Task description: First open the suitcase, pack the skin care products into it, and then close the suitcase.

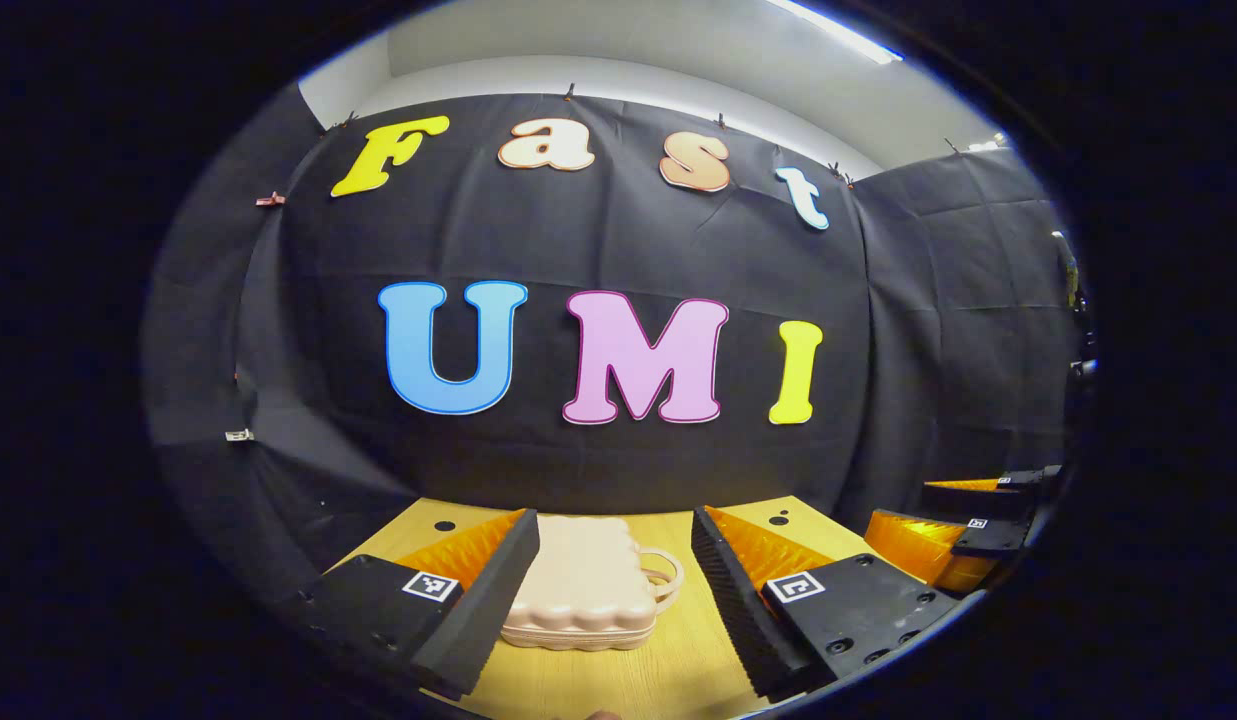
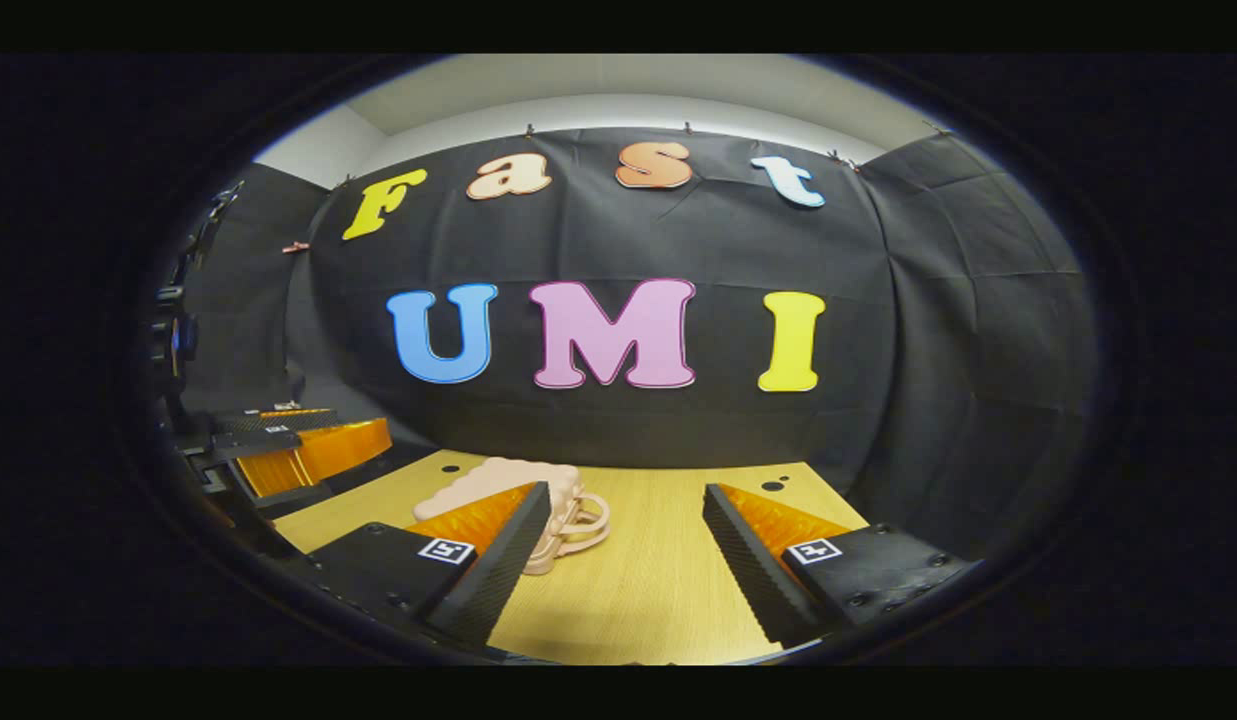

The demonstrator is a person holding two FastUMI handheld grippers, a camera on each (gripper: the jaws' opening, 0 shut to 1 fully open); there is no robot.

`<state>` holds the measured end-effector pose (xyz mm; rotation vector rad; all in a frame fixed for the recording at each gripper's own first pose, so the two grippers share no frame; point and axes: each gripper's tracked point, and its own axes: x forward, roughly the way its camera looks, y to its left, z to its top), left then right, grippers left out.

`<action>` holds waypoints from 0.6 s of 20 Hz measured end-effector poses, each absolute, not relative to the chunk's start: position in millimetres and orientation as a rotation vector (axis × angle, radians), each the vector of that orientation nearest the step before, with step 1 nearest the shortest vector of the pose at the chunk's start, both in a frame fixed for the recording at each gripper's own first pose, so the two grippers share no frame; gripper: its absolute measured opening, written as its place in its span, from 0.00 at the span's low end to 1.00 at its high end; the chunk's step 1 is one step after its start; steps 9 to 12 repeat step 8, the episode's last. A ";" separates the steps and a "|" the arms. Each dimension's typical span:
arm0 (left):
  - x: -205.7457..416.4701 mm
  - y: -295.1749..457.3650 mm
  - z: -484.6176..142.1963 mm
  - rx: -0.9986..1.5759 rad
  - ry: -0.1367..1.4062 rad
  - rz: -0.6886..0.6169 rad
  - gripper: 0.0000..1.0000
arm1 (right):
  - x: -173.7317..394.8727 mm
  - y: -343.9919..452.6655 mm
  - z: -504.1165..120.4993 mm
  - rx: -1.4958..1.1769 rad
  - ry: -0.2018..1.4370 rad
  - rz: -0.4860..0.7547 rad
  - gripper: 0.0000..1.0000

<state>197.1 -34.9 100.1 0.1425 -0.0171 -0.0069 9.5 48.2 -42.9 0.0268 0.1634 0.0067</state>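
The left gripper view looks straight onto the suitcase (image 1: 578, 585): a small, pale pink shell with scalloped edges, lid down, flat on the light wood-grain desk (image 1: 618, 680), between the wide-spread left tongs (image 1: 613, 590) and touching neither finger. The right gripper view catches its looped handles, seemingly two, beside the right tongs (image 2: 628, 560), also spread wide, with ridged black fingers (image 2: 748, 560).

Booth wall (image 1: 598, 250): black cloth, creased, clipped along its top edge, running across the far side and folding round at left and right. Above it, a pale grey wall and ceiling (image 1: 618, 50) with a bright strip light (image 1: 838, 30) at upper right. Worktop (image 2: 658, 560): light wood grain, two small dark holes near its far edge.
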 end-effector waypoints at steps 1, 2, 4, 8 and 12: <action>199.0 -36.9 101.9 0.154 -0.017 -0.008 0.96 | 8.4 49.2 -43.3 0.026 0.168 0.008 0.97; 200.3 -39.1 101.6 0.160 -0.016 -0.011 0.96 | 8.2 49.9 -43.8 0.032 0.172 0.009 0.97; 199.8 -43.4 101.8 0.157 -0.017 -0.024 0.96 | 8.0 52.1 -43.4 0.042 0.174 0.008 0.97; 195.0 -48.9 103.8 0.102 -0.023 -0.073 0.96 | 7.8 51.2 -42.1 0.048 0.173 -0.002 0.97; 195.0 -48.9 103.8 0.102 -0.023 -0.073 0.96 | 7.8 51.2 -42.1 0.048 0.173 -0.002 0.97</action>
